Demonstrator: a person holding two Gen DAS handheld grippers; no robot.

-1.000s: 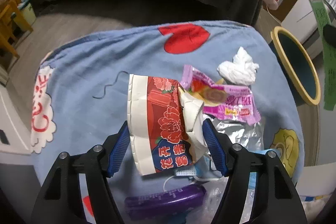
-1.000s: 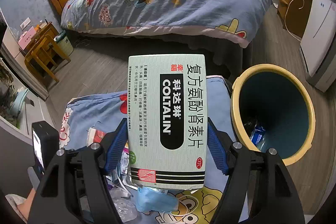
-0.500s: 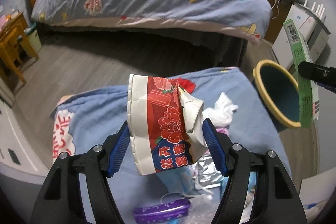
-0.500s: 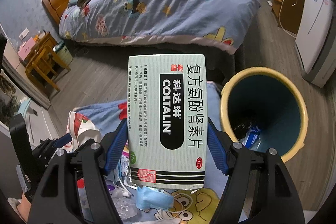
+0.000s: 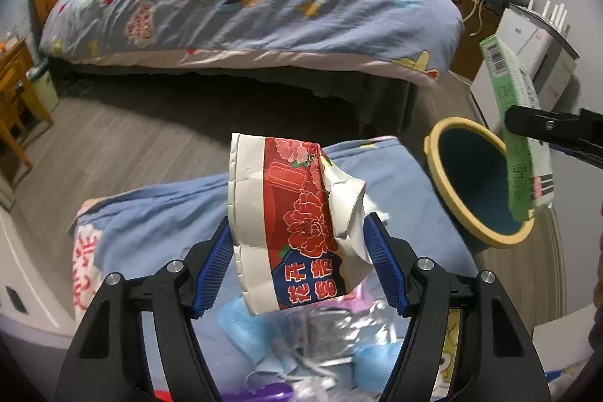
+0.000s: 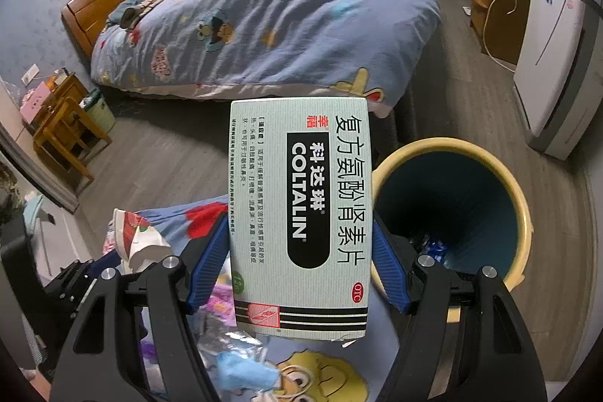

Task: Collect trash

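L gripper (image 5: 299, 266) clamps crumpled red carton (image 5: 290, 232) — R gripper (image 6: 300, 264) clamps green medicine box (image 6: 301, 213), both jaws wide.

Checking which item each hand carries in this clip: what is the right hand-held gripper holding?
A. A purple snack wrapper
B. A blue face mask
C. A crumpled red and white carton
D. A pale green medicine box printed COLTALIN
D: in the right wrist view the right hand-held gripper has its blue pads clamped on both sides of the pale green medicine box, printed COLTALIN, beside the bin.
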